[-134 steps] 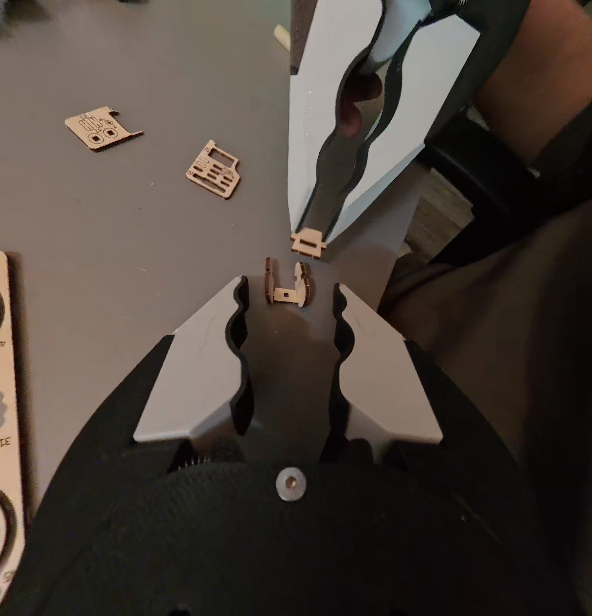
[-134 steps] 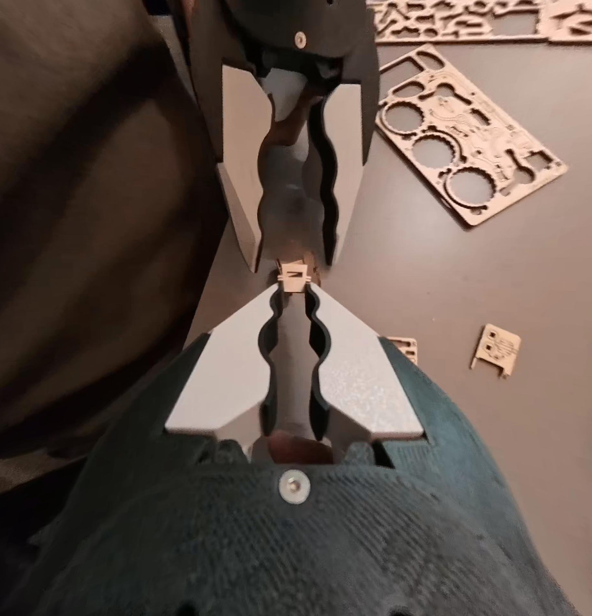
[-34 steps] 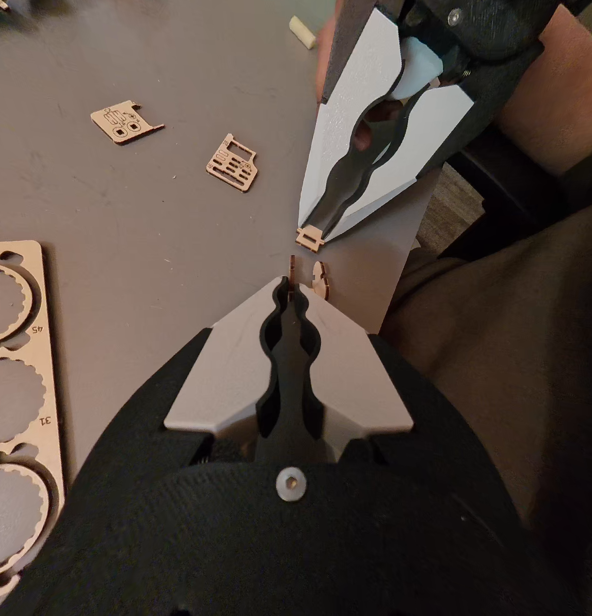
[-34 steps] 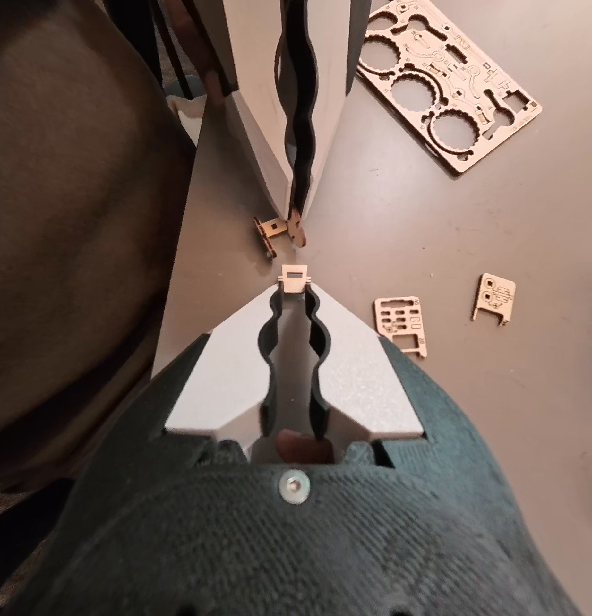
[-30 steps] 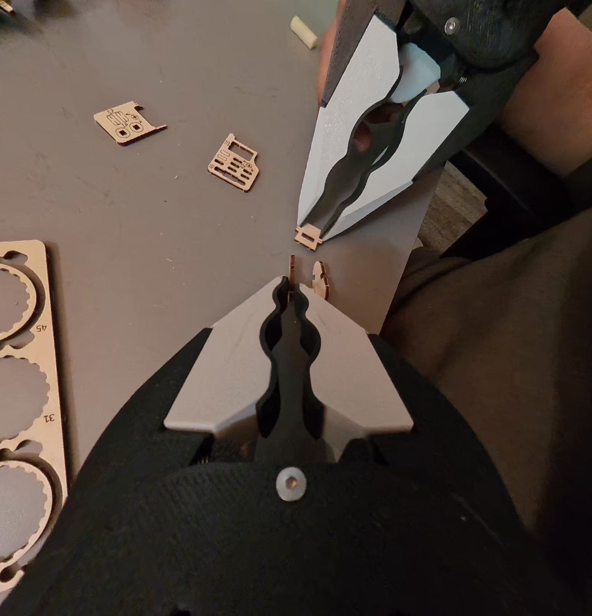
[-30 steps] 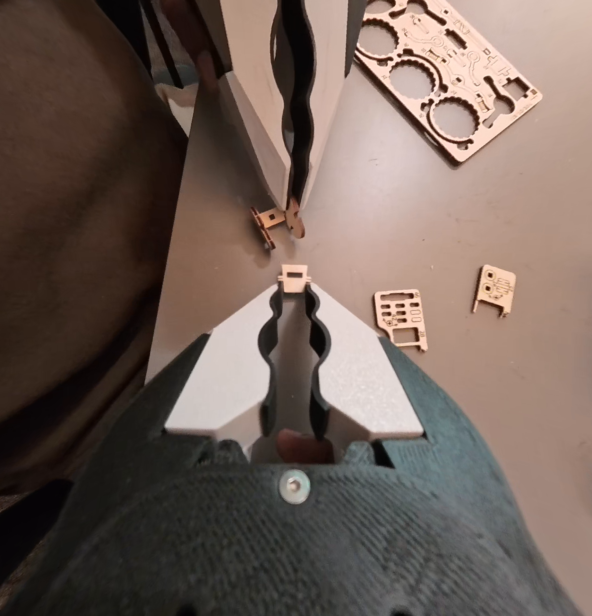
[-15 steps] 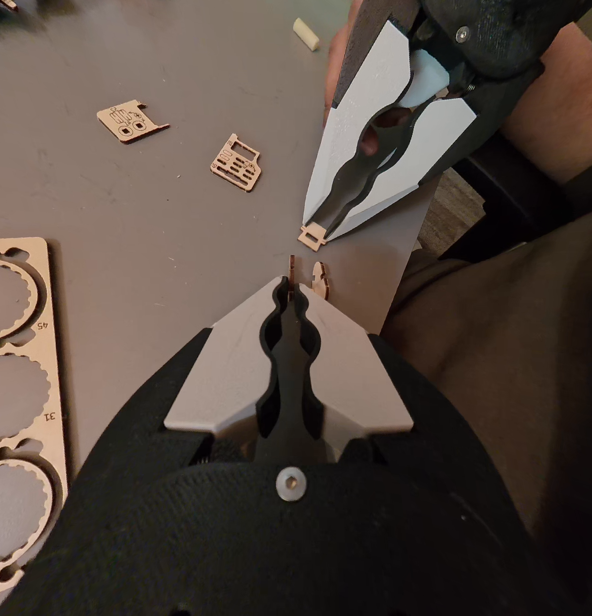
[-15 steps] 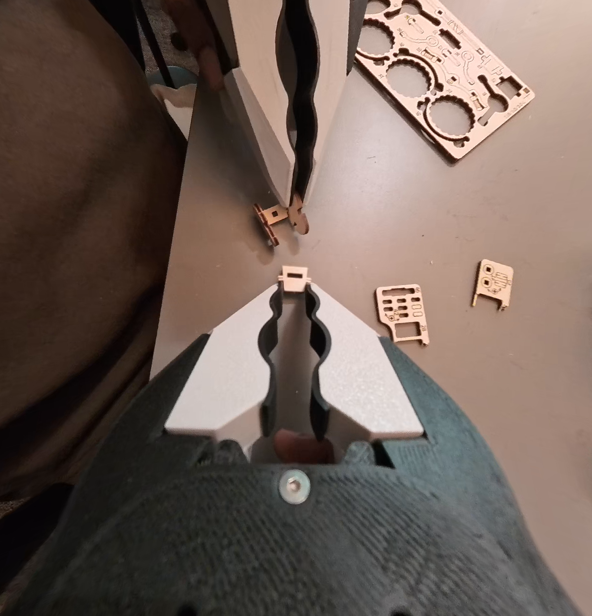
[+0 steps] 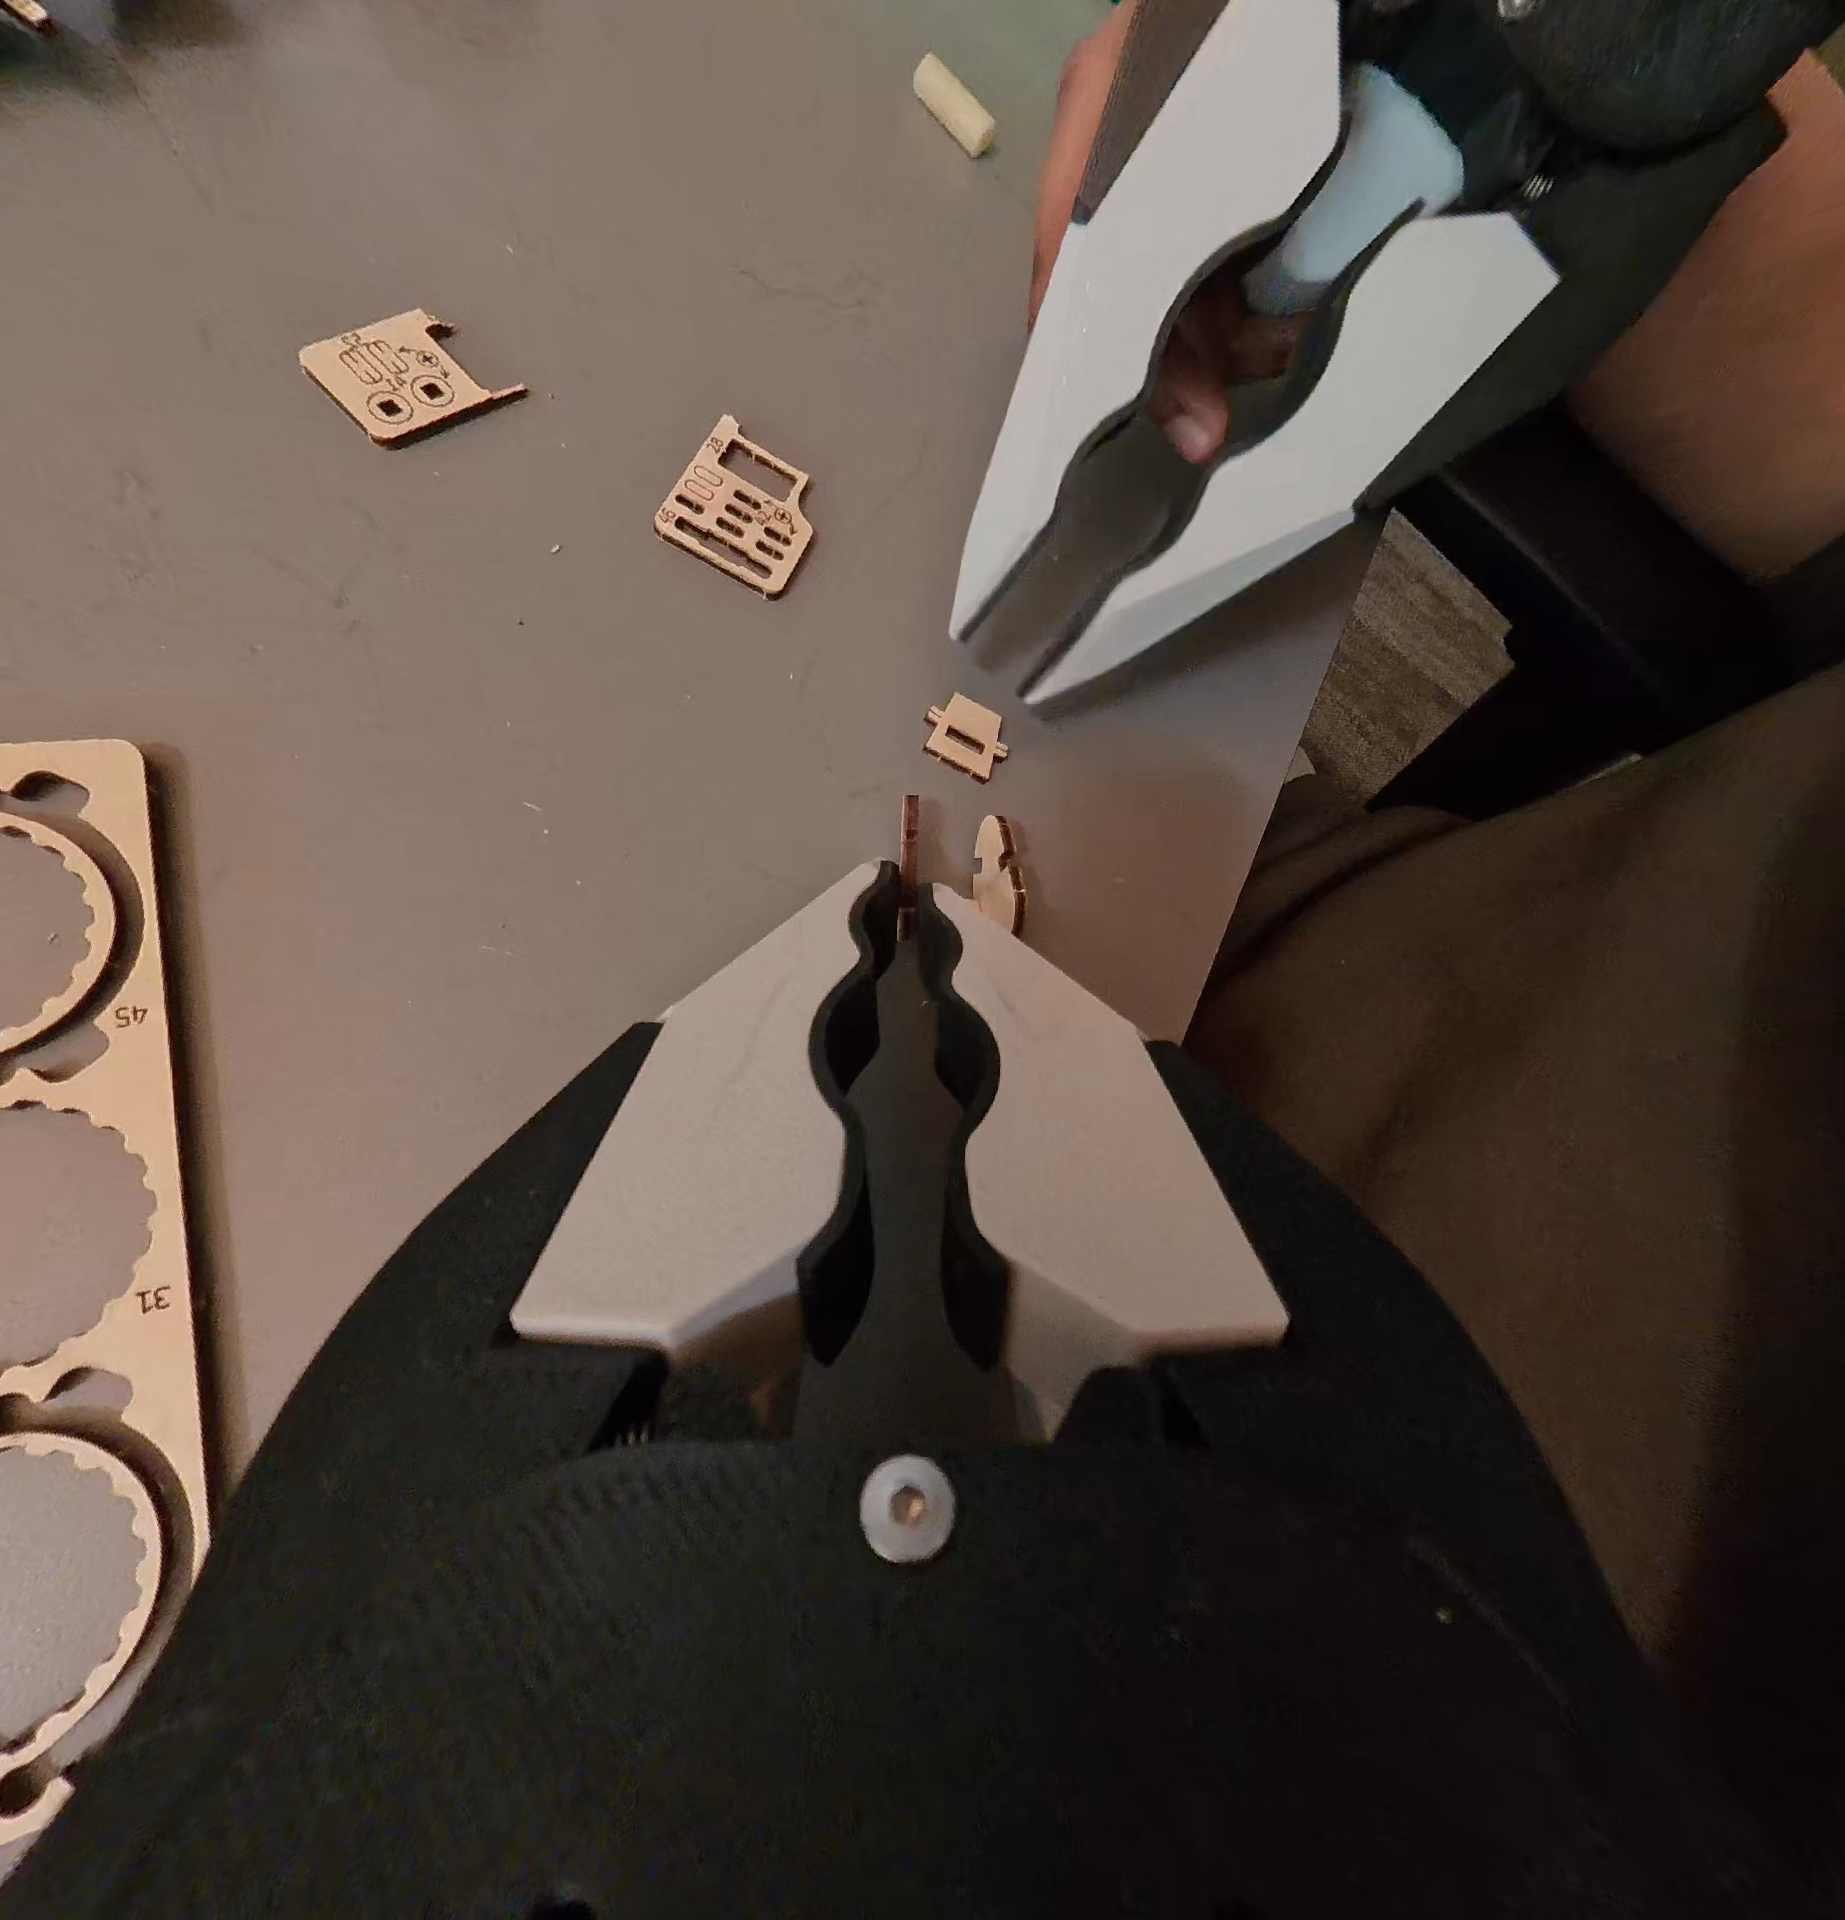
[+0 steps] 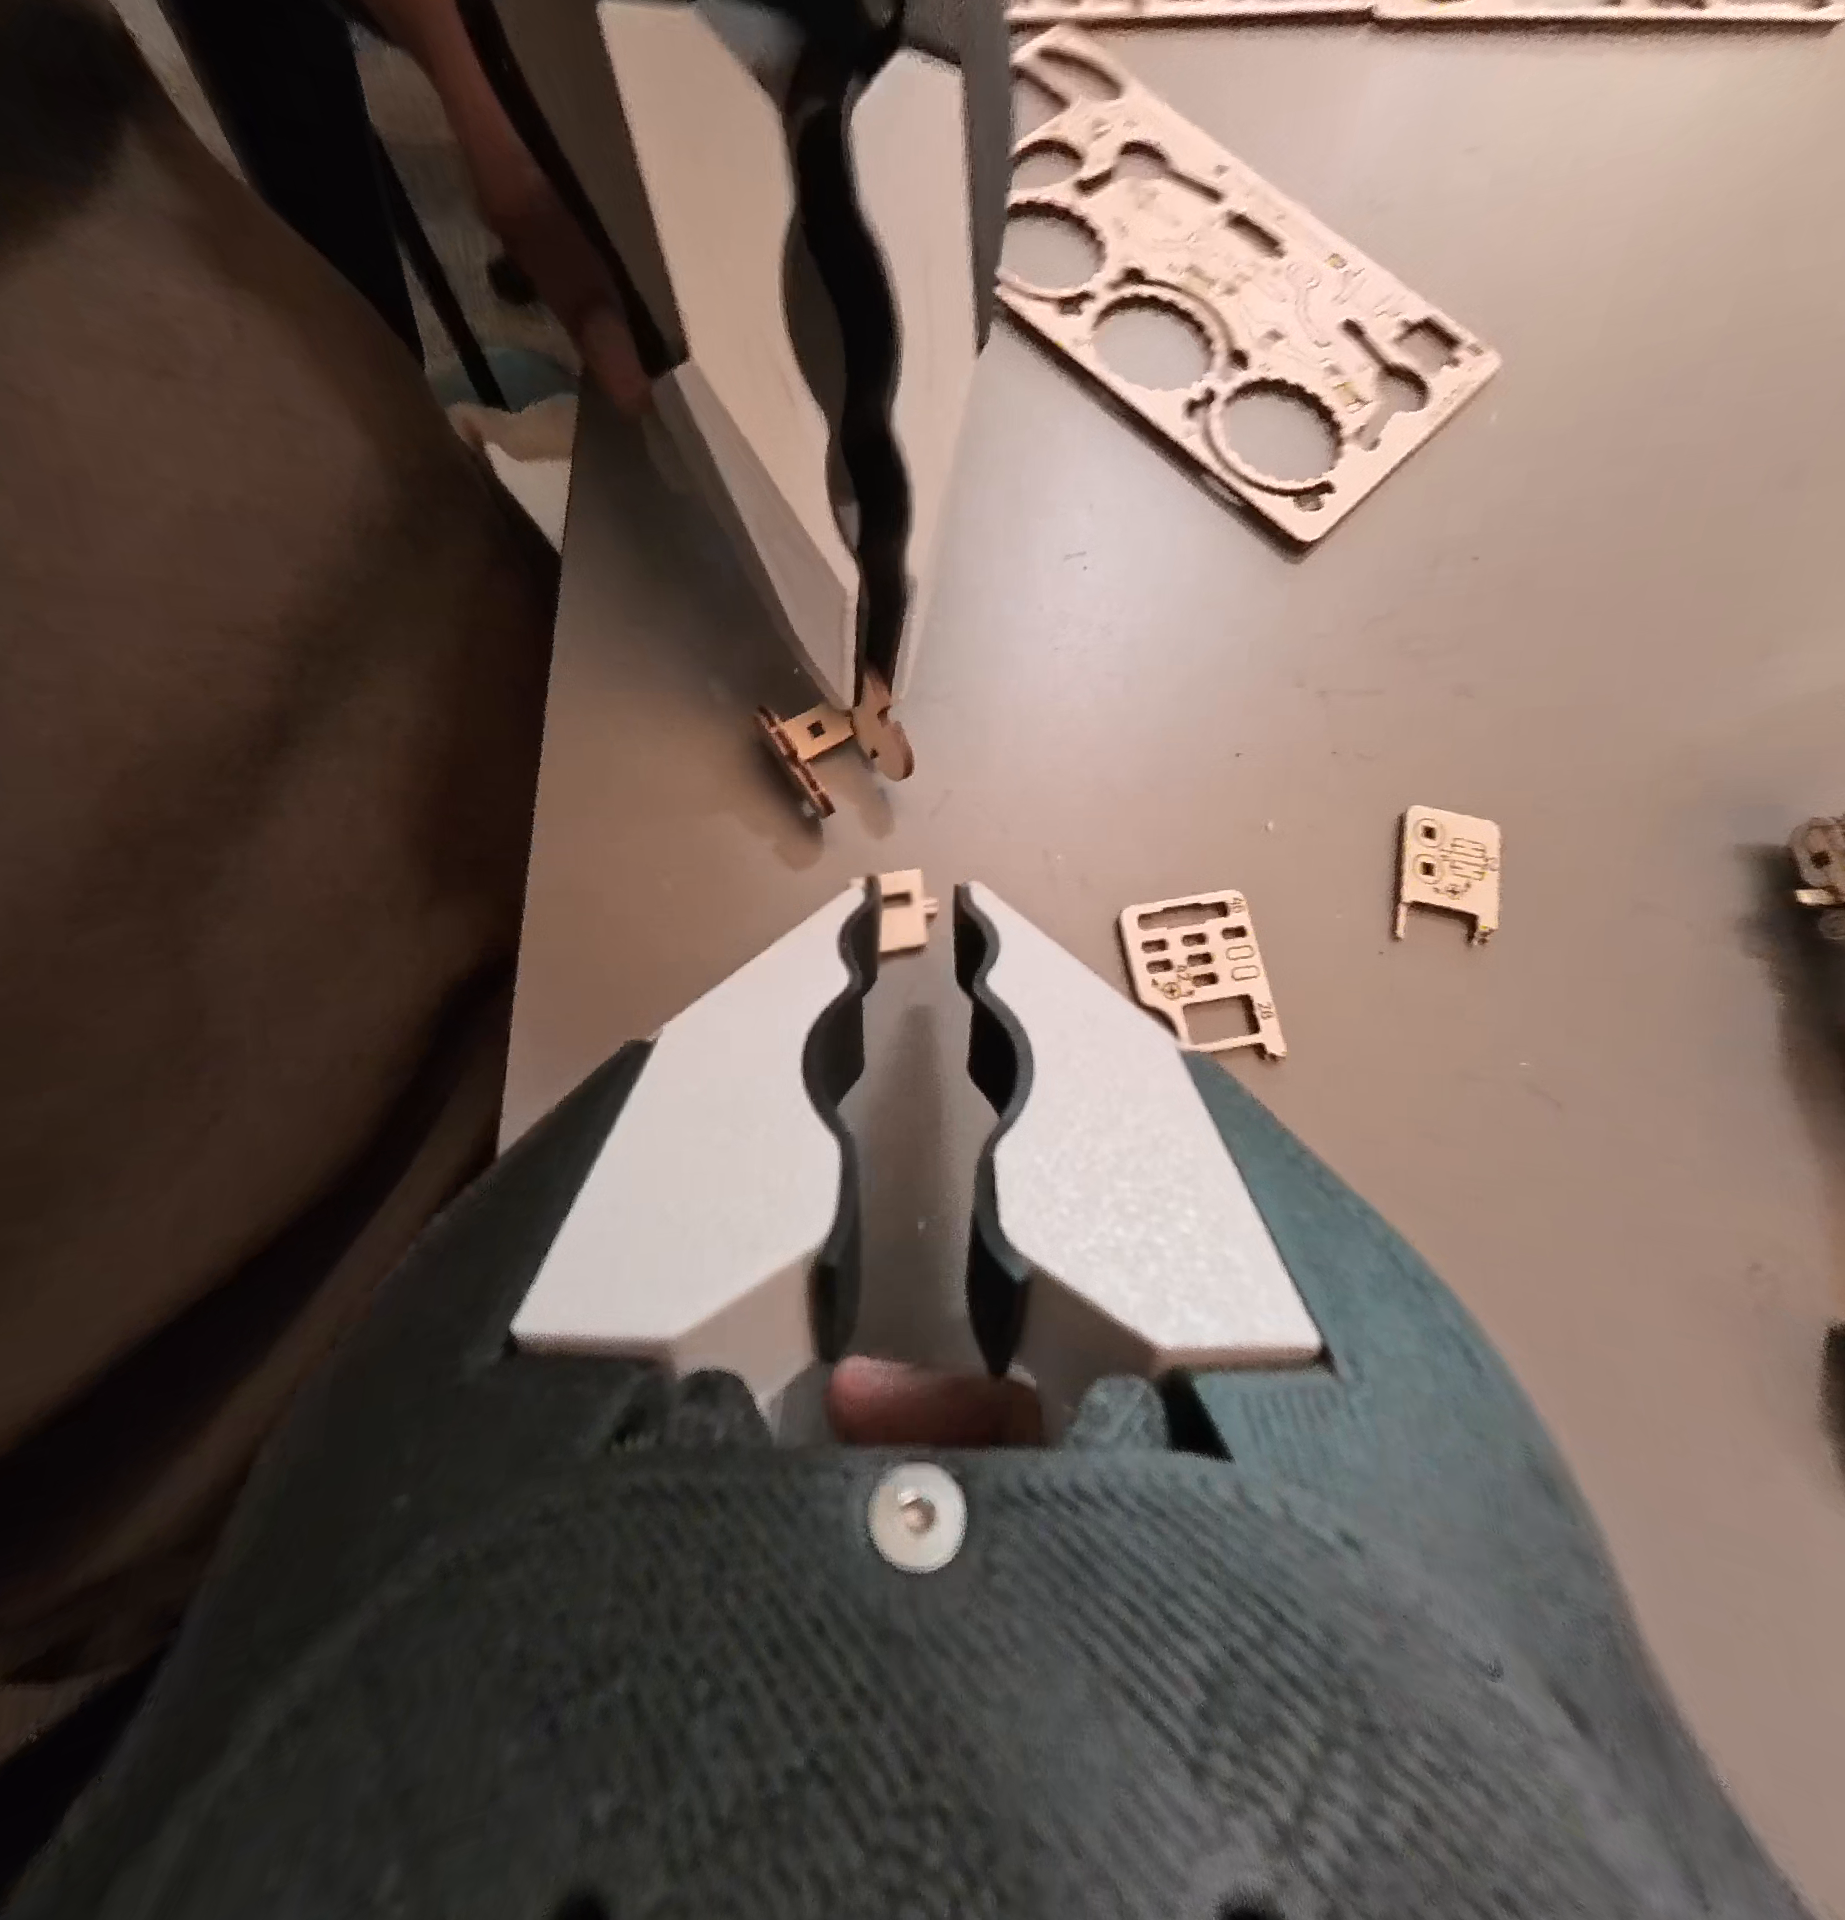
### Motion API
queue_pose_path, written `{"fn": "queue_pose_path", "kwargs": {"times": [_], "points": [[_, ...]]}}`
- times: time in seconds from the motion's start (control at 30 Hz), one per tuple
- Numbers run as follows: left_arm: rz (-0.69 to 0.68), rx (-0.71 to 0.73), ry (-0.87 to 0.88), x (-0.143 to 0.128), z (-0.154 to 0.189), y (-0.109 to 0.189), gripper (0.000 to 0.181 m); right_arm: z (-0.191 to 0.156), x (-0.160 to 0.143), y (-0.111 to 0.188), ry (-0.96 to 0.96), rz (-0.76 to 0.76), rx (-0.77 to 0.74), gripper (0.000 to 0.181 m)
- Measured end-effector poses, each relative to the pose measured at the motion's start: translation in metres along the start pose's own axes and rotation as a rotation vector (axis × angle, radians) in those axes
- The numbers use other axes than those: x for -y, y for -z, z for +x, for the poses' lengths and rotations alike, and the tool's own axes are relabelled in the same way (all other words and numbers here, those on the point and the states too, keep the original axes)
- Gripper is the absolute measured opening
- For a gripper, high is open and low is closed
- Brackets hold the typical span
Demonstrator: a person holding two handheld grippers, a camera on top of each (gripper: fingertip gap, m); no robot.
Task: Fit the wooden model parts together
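Note:
My left gripper (image 9: 905,894) is shut on one side plate of a small H-shaped wooden assembly (image 9: 999,868) that rests on the grey table near its edge. In the right wrist view, the assembly (image 10: 830,740) sticks out from the left gripper's tips (image 10: 876,665). A small slotted wooden piece (image 9: 965,738) lies flat on the table just beyond the assembly. My right gripper (image 10: 910,899) is slightly open, with this piece (image 10: 902,914) loose at its tips. In the left wrist view, the right gripper (image 9: 1022,686) hovers just past the piece, not touching it.
Two loose flat wooden parts (image 9: 736,509) (image 9: 404,379) lie farther out on the table. A punched-out wooden sheet (image 9: 66,1143) lies at the left and shows in the right wrist view (image 10: 1240,312). A cream dowel (image 9: 954,91) lies far back. The table edge (image 9: 1261,831) and a person's lap are close.
My right gripper has opened and let go of the slotted piece, which now lies on the table. Earlier, my left gripper closed on the assembly, and it has held it since.

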State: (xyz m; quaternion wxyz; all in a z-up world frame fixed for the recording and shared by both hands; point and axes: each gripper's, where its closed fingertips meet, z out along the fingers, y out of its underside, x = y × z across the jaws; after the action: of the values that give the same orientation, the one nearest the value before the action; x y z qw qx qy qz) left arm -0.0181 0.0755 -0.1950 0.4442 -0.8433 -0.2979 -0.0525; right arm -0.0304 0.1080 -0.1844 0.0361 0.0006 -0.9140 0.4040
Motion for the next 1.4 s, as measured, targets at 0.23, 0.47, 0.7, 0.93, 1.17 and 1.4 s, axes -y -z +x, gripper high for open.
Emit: {"fn": "queue_pose_path", "kwargs": {"times": [0.23, 0.47, 0.7, 0.93, 1.17, 1.4], "points": [[0.001, 0.005, 0.007, 0.000, -0.001, 0.000, 0.001, 0.029, 0.007, 0.006, -0.407, 0.068, -0.229, 0.017], [0.026, 0.060, 0.009, 0.004, -0.008, 0.002, 0.001, 0.008, 0.002, 0.002, -0.676, 0.138, -0.439, 0.021], [0.027, 0.078, 0.001, 0.005, -0.009, 0.001, 0.001, -0.008, -0.005, -0.009, -0.653, 0.067, -0.507, 0.028], [0.030, 0.089, -0.012, 0.006, -0.009, 0.001, 0.001, -0.004, -0.014, -0.009, -0.650, 0.059, -0.549, 0.027], [0.031, 0.080, -0.010, 0.006, -0.008, 0.001, 0.001, -0.001, -0.015, -0.007, -0.655, 0.090, -0.531, 0.017], [0.032, 0.067, -0.009, 0.006, -0.006, 0.001, 0.001, -0.008, -0.010, -0.009, -0.596, 0.116, -0.399, 0.031]]}}
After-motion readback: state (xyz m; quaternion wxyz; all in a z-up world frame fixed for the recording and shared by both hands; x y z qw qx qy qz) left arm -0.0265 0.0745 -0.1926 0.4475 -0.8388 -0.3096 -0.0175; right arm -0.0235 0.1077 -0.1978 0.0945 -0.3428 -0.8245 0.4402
